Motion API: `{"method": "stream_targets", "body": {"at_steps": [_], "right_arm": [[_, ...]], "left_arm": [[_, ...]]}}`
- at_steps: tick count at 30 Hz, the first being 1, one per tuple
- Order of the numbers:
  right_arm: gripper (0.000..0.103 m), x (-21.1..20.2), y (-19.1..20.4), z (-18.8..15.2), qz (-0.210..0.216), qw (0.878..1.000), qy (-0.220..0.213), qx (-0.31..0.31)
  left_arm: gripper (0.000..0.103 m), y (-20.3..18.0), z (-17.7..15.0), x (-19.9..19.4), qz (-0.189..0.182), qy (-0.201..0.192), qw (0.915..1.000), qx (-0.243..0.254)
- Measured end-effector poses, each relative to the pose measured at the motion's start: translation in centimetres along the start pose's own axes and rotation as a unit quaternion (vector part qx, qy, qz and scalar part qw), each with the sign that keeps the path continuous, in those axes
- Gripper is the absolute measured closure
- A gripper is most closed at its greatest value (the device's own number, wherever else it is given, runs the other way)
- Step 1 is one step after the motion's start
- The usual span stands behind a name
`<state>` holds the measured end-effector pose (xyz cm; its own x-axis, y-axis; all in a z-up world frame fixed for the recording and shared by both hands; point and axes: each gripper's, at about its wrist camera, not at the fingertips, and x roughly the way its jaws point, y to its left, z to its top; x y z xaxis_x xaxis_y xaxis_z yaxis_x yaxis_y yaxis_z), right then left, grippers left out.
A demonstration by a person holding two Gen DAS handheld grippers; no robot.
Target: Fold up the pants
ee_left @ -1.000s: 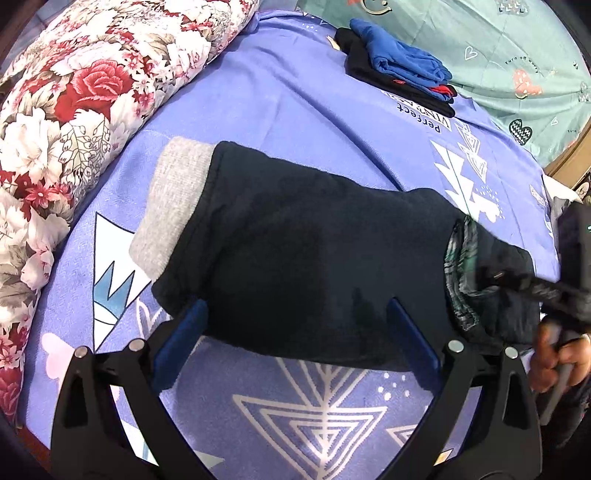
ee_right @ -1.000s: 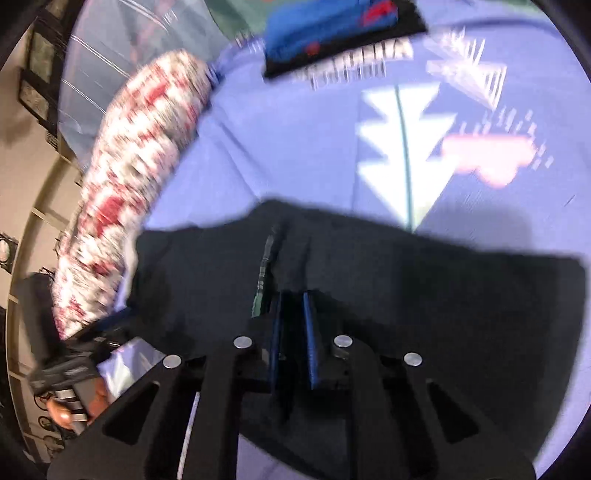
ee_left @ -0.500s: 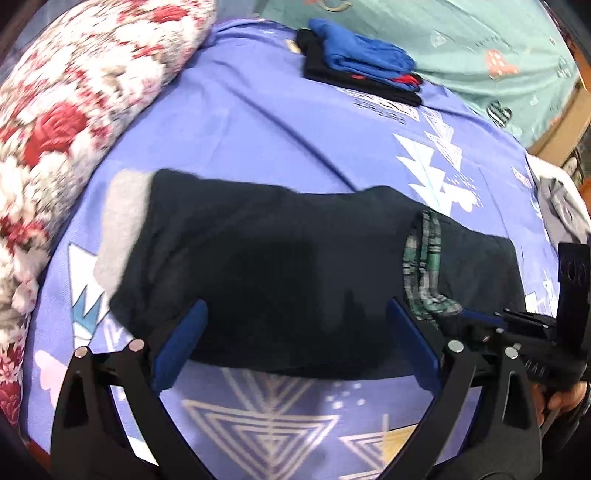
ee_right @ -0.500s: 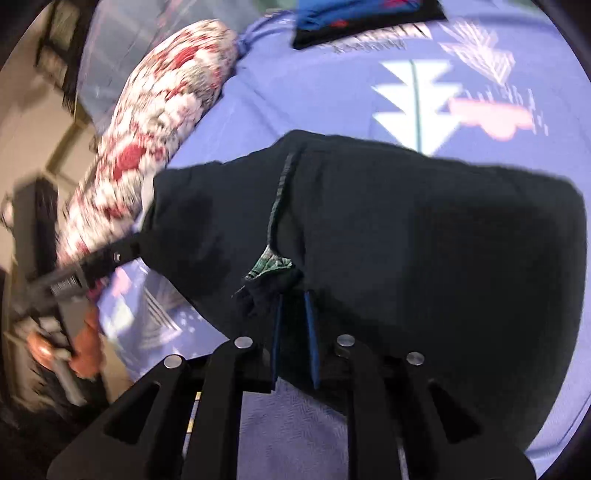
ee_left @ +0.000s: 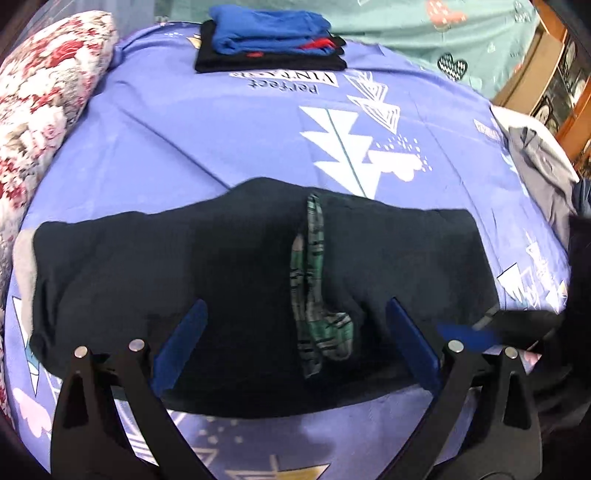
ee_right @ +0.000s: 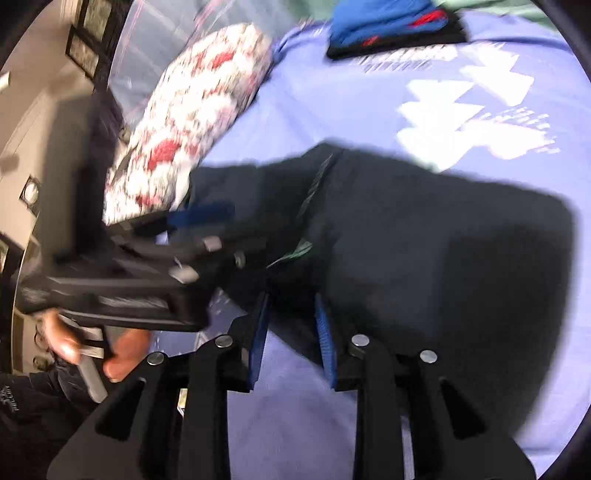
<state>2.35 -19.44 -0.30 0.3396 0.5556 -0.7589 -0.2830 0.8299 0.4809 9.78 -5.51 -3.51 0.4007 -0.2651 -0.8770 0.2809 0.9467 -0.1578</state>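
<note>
Dark navy pants point(ee_left: 229, 266) lie across the purple printed bedsheet point(ee_left: 221, 125), with a grey cuff point(ee_left: 23, 258) at the left and a green plaid lining point(ee_left: 314, 295) showing at a fold in the middle. My left gripper point(ee_left: 295, 332) is wide open over the near edge of the pants, its blue pads on either side of the plaid fold. My right gripper point(ee_right: 291, 321) is open, its pads just at the near edge of the pants point(ee_right: 424, 258). The right gripper also shows at the right edge of the left wrist view point(ee_left: 465, 334). The left gripper shows blurred in the right wrist view point(ee_right: 199, 218).
A folded stack of blue and black clothes point(ee_left: 269, 40) sits at the far side of the sheet. A floral pillow point(ee_left: 40, 92) lies along the left. A grey garment point(ee_left: 543, 173) lies at the right. A teal sheet point(ee_left: 424, 33) lies beyond.
My right gripper was shut on the plaid-lined pants edge and has let go, now open. The fold now sits mid-pants. My left gripper stayed open and shifted right.
</note>
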Motion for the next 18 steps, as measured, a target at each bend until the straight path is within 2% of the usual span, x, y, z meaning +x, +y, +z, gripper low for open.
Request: {"method": "stream_targets", "body": {"at_steps": [3, 6, 11, 12, 14, 18], "right_arm": [[0.071, -4.0, -3.7, 0.6, -0.048, 0.997, -0.047, 0.04], [0.071, -5.9, -7.2, 1.0, -0.083, 0.989, -0.077, 0.09], [0.072, -5.3, -10.5, 2.2, -0.082, 0.983, -0.092, 0.137], [0.074, -4.8, -10.4, 2.6, -0.09, 0.981, -0.092, 0.142], [0.079, -4.6, -11.0, 2.7, -0.115, 0.977, -0.099, 0.151], [0.078, -5.0, -11.1, 2.0, -0.11, 0.976, -0.103, 0.157]], "left_arm": [[0.004, -0.8, 0.1, 1.3, 0.012, 0.014, 0.9998, 0.008], [0.004, -1.0, -0.1, 2.5, 0.03, 0.029, 0.9991, 0.012], [0.004, 0.6, -0.8, 2.5, 0.035, 0.037, 0.9986, -0.015], [0.004, 1.0, -0.9, 2.3, 0.042, 0.036, 0.9983, -0.02], [0.004, 1.8, -1.1, 2.1, 0.032, 0.033, 0.9984, -0.033], [0.002, 2.5, -1.7, 2.3, 0.025, 0.042, 0.9978, -0.046]]}}
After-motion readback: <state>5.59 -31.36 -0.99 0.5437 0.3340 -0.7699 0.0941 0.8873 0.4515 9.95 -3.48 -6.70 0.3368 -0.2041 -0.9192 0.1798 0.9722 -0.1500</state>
